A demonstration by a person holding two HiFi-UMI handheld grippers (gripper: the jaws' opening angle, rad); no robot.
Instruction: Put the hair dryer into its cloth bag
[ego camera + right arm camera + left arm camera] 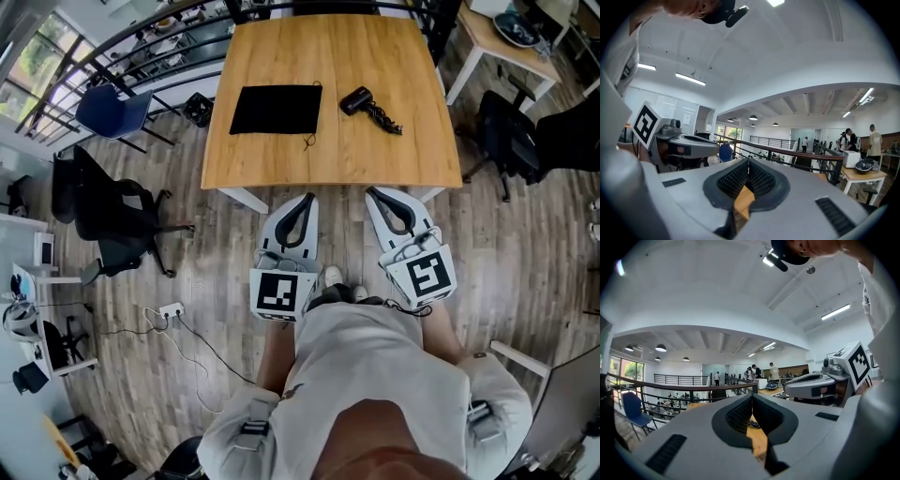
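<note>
In the head view a flat black cloth bag (277,110) lies on the left half of the wooden table (328,159). The black hair dryer (356,99) lies to its right, its coiled cord (385,119) trailing toward the near right. Both grippers hover over the floor just short of the table's near edge, pointing at it. My left gripper (307,199) (751,397) is shut and empty, in line with the bag's right end. My right gripper (372,193) (748,161) is also shut and empty, in line with the dryer. Each gripper view shows a strip of tabletop below the closed jaws.
A blue chair (112,111) and black office chairs (117,220) stand left of the table. A white desk (492,37) and a dark chair (511,141) are at the right. A power strip (169,309) with cables lies on the wooden floor. A railing (684,389) runs behind.
</note>
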